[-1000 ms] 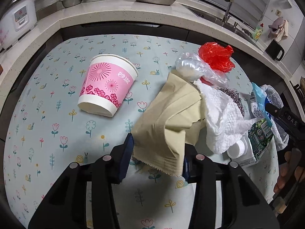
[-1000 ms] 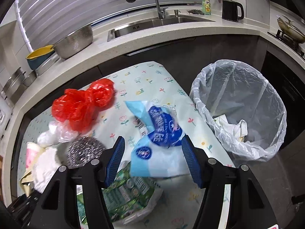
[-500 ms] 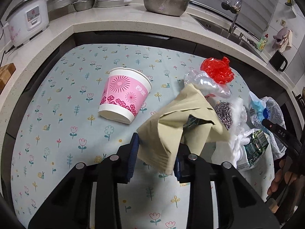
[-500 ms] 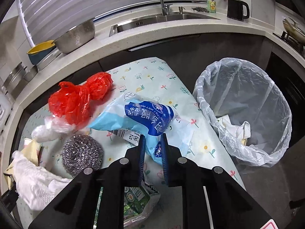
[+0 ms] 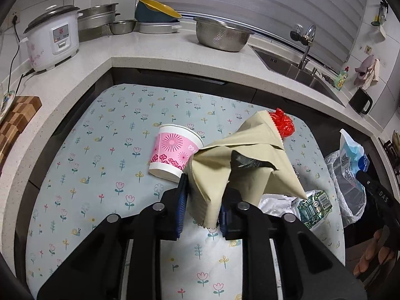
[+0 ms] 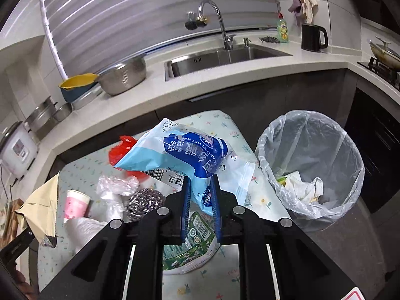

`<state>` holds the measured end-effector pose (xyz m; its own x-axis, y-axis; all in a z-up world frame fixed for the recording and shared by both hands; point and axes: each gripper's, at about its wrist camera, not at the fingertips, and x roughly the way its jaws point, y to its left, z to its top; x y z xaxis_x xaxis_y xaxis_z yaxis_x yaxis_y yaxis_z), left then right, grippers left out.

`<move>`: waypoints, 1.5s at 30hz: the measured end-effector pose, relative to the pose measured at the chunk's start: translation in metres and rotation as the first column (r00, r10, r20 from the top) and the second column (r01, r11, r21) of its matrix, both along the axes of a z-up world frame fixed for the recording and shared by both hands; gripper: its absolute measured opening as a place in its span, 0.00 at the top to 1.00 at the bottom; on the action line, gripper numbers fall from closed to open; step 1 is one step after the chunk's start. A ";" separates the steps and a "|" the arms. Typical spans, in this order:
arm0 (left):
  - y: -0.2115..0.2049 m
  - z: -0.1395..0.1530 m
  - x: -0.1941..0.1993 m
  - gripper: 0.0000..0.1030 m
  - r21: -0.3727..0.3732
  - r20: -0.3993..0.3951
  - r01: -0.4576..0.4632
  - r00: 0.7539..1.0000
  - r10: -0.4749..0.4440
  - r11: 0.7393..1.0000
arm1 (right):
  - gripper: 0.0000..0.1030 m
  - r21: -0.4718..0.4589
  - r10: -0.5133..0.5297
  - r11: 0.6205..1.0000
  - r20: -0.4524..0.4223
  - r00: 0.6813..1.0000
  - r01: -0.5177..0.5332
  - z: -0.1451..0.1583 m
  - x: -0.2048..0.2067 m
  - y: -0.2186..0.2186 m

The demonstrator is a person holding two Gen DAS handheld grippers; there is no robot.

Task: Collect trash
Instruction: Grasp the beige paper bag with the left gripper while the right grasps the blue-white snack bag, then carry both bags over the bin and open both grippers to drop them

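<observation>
My left gripper [image 5: 201,206] jaws just been closing, now pinching tan paper bag [image 5: 240,165]; bag hangs clear of flowered tablecloth [image 5: 100,150]. Pink paper cup [image 5: 172,153] lies on side just behind bag. Red plastic bag [image 5: 283,122] peeks past bag's top. My right gripper [image 6: 200,207] jaws also just closed, clamped on blue wet-wipes pack [image 6: 185,155], pack lifted off table. Steel scrubber [image 6: 145,201], clear plastic wad [image 6: 117,183], green wrapper [image 6: 190,252] remain on cloth. Lined trash bin [image 6: 312,170] stands right of table, crumpled paper inside.
</observation>
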<state>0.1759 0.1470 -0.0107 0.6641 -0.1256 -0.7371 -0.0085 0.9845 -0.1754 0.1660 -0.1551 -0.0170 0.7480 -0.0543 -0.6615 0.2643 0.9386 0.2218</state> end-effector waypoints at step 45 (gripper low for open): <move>-0.339 0.007 0.007 0.80 0.011 -0.010 0.556 0.831 -0.556 0.831 | 0.85 0.003 -0.337 0.942 0.034 0.941 0.337 0.002 -0.120 -0.177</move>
<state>0.1828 -0.1918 -0.0034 0.4809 -0.4625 -0.7449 0.5396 0.8257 -0.1643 0.0464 -0.3323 -0.0154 0.7075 -0.3090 -0.6356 0.5574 0.7968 0.2331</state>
